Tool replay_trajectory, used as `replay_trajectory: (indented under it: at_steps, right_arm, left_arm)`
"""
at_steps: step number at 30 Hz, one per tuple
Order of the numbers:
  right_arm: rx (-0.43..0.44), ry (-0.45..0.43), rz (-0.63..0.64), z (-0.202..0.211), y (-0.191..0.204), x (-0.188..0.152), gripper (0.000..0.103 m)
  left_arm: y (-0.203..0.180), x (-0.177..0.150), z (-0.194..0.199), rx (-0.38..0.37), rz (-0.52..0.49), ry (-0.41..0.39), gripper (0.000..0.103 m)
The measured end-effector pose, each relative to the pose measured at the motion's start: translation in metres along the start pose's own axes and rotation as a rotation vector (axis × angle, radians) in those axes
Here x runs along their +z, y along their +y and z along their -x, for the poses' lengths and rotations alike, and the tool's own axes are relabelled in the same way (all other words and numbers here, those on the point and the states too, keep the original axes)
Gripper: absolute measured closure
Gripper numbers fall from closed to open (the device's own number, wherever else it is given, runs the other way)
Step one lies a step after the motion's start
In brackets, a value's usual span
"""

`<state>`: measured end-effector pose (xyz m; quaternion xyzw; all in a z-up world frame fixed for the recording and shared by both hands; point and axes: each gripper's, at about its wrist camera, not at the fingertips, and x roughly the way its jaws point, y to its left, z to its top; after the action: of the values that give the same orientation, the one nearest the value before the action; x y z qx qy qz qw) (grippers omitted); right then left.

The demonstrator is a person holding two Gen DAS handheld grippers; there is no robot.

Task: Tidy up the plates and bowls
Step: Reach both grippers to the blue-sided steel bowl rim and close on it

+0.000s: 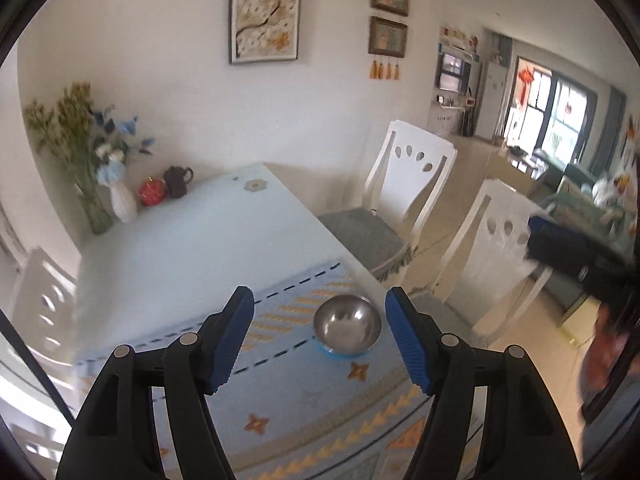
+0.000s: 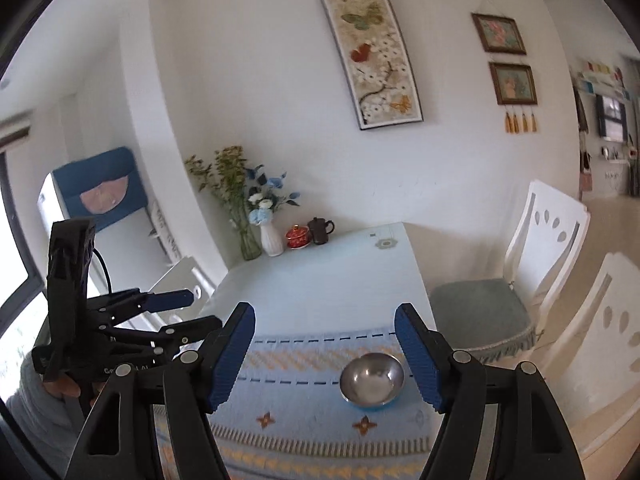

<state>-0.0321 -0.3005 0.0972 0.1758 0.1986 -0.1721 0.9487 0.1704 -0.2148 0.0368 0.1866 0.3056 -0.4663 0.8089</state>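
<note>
A steel bowl sits on a blue plate near the right edge of a patterned blue mat. My left gripper is open and empty, held above the mat with the bowl between its blue pads. In the right wrist view the same bowl and blue plate lie just left of the right pad. My right gripper is open and empty above the mat. The left gripper shows at the left in the right wrist view; the right gripper's body shows at the right in the left wrist view.
A light blue table holds a glass vase of green stems, a white vase, a red lidded cup and a dark teapot at its far end. White chairs stand along the right side.
</note>
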Motion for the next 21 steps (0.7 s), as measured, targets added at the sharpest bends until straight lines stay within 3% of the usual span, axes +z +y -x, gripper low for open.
replay_trajectory:
  at_steps: [5,11,21]
  right_arm:
    - [-0.027,0.066,-0.135,-0.066,-0.040,-0.017,0.033]
    - [-0.049,0.224,-0.297,-0.149,-0.098,-0.065,0.032]
    - [-0.097,0.408,-0.455,-0.240,-0.150,-0.149,0.033]
  left_arm:
    - [0.025,-0.006,-0.077,-0.037,0.088,0.107,0.037]
    - [0.050,-0.044,-0.151,-0.055,0.212,0.249,0.037]
    - [0.034,-0.088,-0.246,-0.097,0.254,0.408,0.040]
